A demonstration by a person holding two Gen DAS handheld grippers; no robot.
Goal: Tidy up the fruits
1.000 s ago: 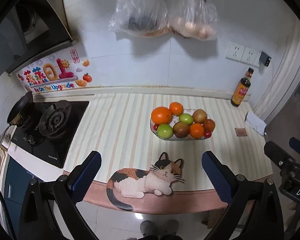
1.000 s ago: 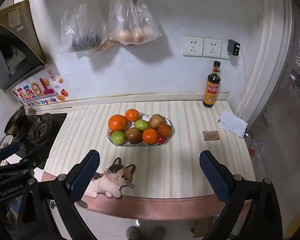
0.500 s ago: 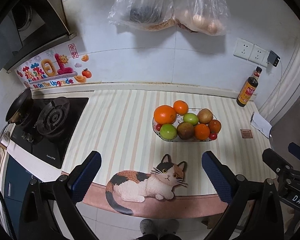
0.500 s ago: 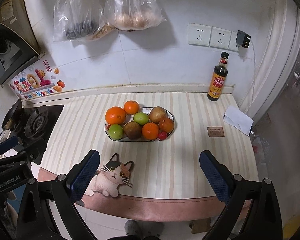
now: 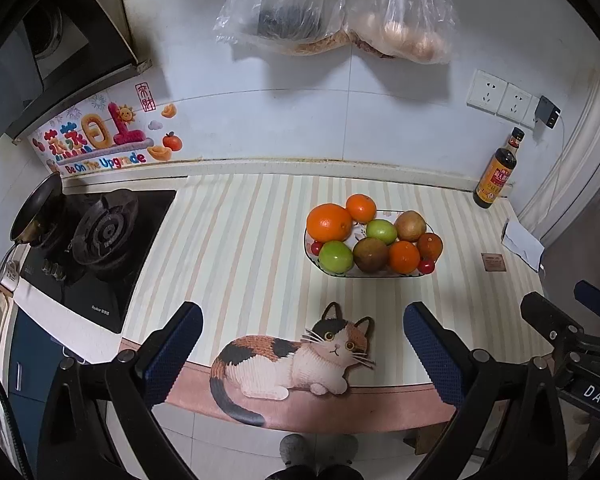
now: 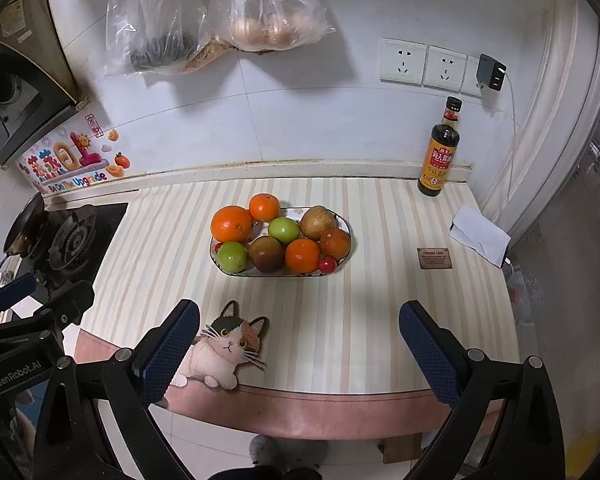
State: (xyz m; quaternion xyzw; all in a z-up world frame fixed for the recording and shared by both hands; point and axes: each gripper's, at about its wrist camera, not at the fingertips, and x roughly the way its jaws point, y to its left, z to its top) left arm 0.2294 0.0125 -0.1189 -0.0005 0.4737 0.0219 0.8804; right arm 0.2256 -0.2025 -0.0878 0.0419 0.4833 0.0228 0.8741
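Fruit piled on plate (image 6: 342, 222); both grippers empty, back over the counter edge.
Left gripper (image 5: 300, 354) and right gripper (image 6: 298, 350) spread wide; fruit (image 6: 280, 238) grouped mid-counter, so gathered already or awaiting sorting.

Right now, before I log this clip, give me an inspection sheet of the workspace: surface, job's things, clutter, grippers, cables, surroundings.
Surface: striped counter, cat sticker at its front edge.
Job's things: fruit plate mid-counter holding a large orange, three smaller oranges, two green fruits, brownish fruits and cherry tomatoes; nothing lifted out.
Clutter: sauce bottle, folded white paper, small brown card.
Grippers: left gripper and right gripper both open, empty, short of the plate.
Cables: white lead from the charger in the wall socket.
Surroundings: gas hob with pan, two hanging plastic bags.
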